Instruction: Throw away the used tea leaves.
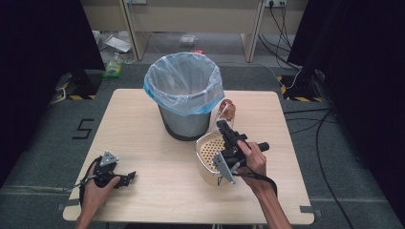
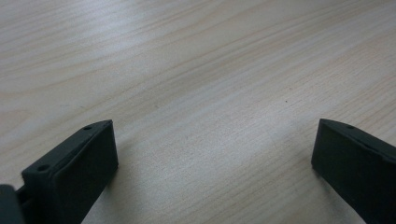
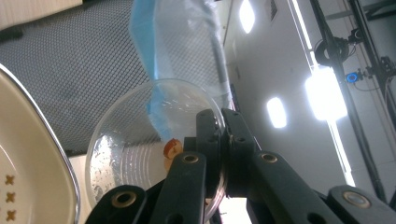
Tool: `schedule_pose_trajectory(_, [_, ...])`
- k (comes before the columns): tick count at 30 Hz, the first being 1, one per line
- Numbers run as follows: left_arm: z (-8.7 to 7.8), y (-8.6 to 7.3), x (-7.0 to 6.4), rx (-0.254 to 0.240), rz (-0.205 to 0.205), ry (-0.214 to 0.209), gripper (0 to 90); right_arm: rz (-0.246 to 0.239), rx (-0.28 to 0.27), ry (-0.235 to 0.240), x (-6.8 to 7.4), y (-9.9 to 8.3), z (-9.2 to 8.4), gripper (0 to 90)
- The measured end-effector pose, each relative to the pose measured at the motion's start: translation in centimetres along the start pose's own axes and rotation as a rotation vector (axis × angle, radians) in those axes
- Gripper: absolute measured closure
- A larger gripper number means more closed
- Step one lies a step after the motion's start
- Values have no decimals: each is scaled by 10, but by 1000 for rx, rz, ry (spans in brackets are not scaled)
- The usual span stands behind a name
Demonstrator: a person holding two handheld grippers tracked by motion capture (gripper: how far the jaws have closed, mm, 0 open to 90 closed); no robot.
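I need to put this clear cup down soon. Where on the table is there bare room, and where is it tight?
Bare wood lies between the left gripper and the cream strainer bowl, and along the table's far left edge beside the lined bin. It is crowded on the right, where the right gripper, shut on the clear cup, sits between bin and bowl.

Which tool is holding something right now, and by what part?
The right tool pinches the clear plastic cup by its rim. The left tool is open over the table, holding nothing.
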State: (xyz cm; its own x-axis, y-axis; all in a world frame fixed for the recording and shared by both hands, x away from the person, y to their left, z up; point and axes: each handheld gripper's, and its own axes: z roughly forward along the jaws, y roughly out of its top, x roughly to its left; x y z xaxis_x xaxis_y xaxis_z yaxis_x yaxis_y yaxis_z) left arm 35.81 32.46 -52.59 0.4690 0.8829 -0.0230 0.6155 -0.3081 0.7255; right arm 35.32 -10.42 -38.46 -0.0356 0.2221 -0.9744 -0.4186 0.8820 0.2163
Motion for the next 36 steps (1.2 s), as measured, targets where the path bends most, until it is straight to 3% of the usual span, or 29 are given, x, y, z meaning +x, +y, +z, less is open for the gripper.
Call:
schedule_pose_trajectory(2, [0,0,0,0,0,0,0,-18,-1,-8,4,0,0,874])
schedule_pose_trajectory(3, [0,0,0,0,0,0,0,-54,-10,-23,6,2,-1,875])
schedule_pose_trajectory(4, [0,0,0,0,0,0,0,-132,-16,-55,11,5,-2,875])
schedule_pose_trajectory(15, [0,0,0,-1,-1,0,0,-288,17,-95,27,-1,0,875])
schedule_pose_trajectory(17, [0,0,0,-1,-1,0,0,-276,-2,-111,27,0,-1,877])
schedule_pose_trajectory(20, [0,0,0,0,-1,0,0,-290,5,-92,33,-2,1,877])
schedule_pose_trajectory(31, [0,0,0,0,0,0,0,-292,-11,-122,27,2,-1,876])
schedule_pose_trajectory(36, [0,0,0,0,0,0,0,-268,-20,-133,23,2,-3,876])
